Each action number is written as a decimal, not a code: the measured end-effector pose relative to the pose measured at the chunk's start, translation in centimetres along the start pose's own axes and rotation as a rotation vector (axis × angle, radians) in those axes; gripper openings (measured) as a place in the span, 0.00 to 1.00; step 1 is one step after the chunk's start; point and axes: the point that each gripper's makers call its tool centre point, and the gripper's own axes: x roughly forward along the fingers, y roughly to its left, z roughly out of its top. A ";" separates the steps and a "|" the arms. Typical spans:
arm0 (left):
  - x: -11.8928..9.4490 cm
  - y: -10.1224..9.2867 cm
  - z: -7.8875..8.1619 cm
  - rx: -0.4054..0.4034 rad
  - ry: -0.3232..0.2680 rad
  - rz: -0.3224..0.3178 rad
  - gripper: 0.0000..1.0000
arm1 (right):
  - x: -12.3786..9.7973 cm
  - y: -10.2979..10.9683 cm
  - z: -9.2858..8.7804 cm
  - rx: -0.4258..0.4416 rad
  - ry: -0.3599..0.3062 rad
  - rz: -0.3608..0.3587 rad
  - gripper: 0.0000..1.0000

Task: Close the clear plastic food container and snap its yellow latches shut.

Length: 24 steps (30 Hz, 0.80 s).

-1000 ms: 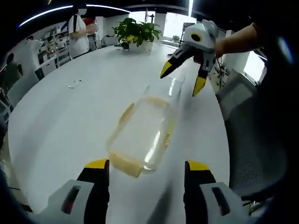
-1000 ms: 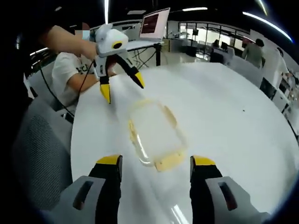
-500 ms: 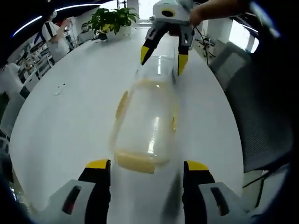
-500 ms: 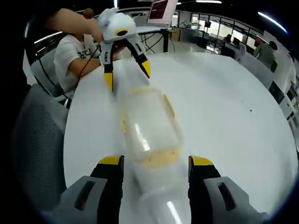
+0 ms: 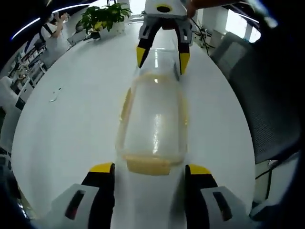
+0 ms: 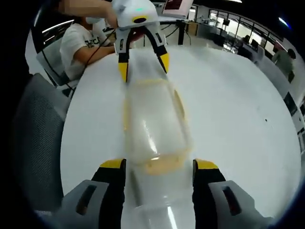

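Clear plastic food container (image 5: 153, 119) at frame centre on white tabletop (image 5: 71, 124), left hand-held gripper (image 5: 149, 172) released at near yellow latch (image 5: 147, 165), right hand-held gripper (image 6: 158, 168) released astride opposite end.

Your container (image 5: 153, 121) is clear, glossy plastic with matt yellow latches (image 5: 147, 165); the table (image 5: 71, 119) under it looks smooth, white, faintly shiny.

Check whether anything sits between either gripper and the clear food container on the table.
Nothing visible does. The clear plastic container lies on the white table, with the left gripper open at one end latch and the right gripper open at the opposite end.
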 end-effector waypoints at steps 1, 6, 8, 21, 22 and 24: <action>0.1 0.0 -0.1 0.008 0.007 -0.001 0.54 | 0.0 0.0 -0.1 -0.004 0.007 0.004 0.53; 0.7 -0.6 -0.5 0.054 0.048 -0.018 0.52 | 0.3 -0.1 -0.6 -0.061 0.052 0.011 0.50; 0.9 -0.4 -0.6 0.068 0.059 -0.009 0.51 | 0.4 -0.1 -0.7 -0.063 0.058 0.013 0.50; 1.3 0.1 0.0 0.079 0.068 -0.025 0.43 | 1.9 -0.5 -1.7 -0.148 0.176 0.024 0.48; 1.3 -0.1 0.1 0.078 0.067 -0.032 0.42 | 1.8 -0.5 -1.7 -0.153 0.177 0.023 0.46; 1.5 -0.4 -0.1 0.091 0.079 -0.038 0.39 | 1.9 -0.6 -1.6 -0.155 0.180 0.024 0.43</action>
